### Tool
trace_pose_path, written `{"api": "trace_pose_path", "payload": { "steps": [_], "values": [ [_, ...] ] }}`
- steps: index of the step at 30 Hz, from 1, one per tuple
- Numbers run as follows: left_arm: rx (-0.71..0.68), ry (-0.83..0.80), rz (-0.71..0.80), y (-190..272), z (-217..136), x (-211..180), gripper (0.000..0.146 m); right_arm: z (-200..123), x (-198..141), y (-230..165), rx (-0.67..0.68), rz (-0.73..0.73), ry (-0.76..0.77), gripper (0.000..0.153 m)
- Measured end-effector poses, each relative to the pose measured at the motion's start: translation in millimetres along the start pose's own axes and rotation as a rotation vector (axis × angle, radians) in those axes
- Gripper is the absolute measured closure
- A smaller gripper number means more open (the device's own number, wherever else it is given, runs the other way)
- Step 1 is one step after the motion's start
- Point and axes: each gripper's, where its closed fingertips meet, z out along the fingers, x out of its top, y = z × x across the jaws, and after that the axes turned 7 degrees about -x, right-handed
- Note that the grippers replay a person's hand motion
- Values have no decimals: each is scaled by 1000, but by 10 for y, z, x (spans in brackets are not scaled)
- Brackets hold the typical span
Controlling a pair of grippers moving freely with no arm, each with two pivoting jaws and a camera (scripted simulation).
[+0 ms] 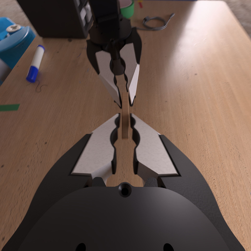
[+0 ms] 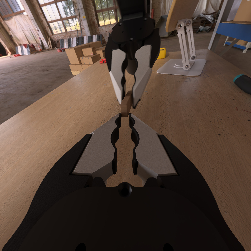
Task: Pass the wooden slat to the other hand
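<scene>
At frame centre, above the counter (image 1: 190, 108), one wooden slat (image 1: 125, 116) bridges your two claws: your left claw (image 1: 125, 115) clenches one end, your right claw (image 2: 125, 115) clenches the other.

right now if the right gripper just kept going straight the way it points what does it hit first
The wooden slat: its near end already sits at the right gripper fingertips. Just behind it, holding the slat's far end, is the left gripper, facing back, so that would likely come next. Exact depth is unclear.
</scene>
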Motion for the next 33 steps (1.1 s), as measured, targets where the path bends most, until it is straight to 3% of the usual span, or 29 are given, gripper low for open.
{"api": "trace_pose_path", "payload": {
  "steps": [2,4,8,11,15,17,24,30,33],
  "values": [
    [77,-50,-22,-29,-67,-113,101,-19,18,28,-11,15,14,142],
    [186,-129,-37,-39,-192,-302,86,-27,20,52,-23,26,20,142],
    [382,-360,-86,80,-524,-852,86,51,-47,64,-49,11,-57,142],
    [388,-439,-184,229,-642,-1161,87,188,-59,19,-48,-13,-87,142],
    [332,-425,-297,327,-705,-1298,89,298,-67,-8,-58,-31,-108,142],
    [265,-426,-350,360,-698,-1324,89,319,-75,-19,-64,-31,-118,142],
    [205,-540,-315,363,-660,-1292,99,459,-77,-70,-120,-118,-256,142],
    [247,-491,-284,295,-567,-1215,114,597,-35,-128,-94,-257,-407,142],
    [338,-448,-266,199,-543,-1111,114,537,-6,-52,-144,-361,-514,142]
  ]
}}
